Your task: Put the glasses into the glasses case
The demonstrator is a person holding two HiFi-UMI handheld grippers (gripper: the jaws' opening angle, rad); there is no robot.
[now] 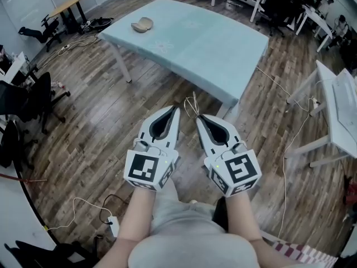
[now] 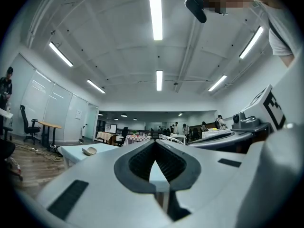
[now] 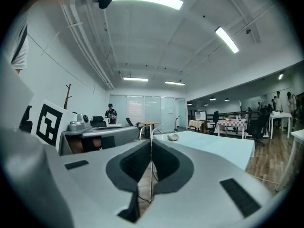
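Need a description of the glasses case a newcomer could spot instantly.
Find the big pale-teal table on the wooden floor. Near its far left corner lies the glasses case, a small tan clamshell, the only object on that tabletop.

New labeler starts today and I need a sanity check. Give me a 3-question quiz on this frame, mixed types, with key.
1. Short answer: what does the left claw hold?
2. Which claw grips the glasses? A) left claw B) right claw C) neither
3. True or false: the glasses case lies on the floor.

Key: 1. Nothing; it is shut and empty. 2. B. 3. False; it lies on the far end of the table.
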